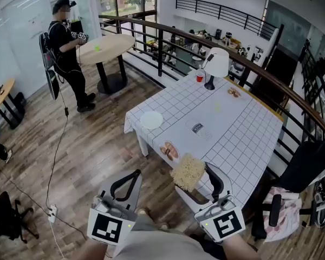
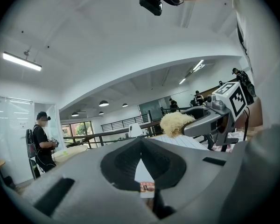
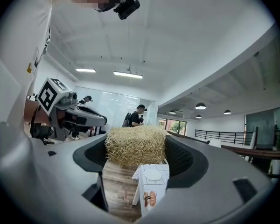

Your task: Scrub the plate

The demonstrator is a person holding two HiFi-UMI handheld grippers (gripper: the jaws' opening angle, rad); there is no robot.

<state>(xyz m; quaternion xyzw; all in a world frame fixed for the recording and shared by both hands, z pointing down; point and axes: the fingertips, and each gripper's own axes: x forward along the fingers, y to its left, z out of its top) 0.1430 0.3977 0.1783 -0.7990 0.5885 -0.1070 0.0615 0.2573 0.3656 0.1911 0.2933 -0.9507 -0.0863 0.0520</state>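
**Scrubber's loaded, plate is out ahead on the bench**

The right gripper (image 3: 136,143) is clamped on a straw-coloured fibrous scrubber (image 1: 188,172). The jaws squeeze it from both sides and the pad pokes out past the tips. The left gripper (image 2: 141,143) has its jaws closed tip to tip with nothing in them, and it's held just beside the right one. Both hang short of the bench (image 1: 244,140) edge, not over it yet.

Just ahead of the right gripper and slightly to its left is a small plate with pastries (image 1: 169,151). Past that, further left, the empty white plate (image 1: 151,119) lies flat on the checked cloth, well apart from both grippers. I'd guess that's the one to scrub.

The scrubber looks light and springy, so it'll squash under pressure. The plate looks stiff, smooth and breakable, and it'll probably skate on the cloth once pushed. I'd pin its near rim with the left gripper and work the middle with the right.
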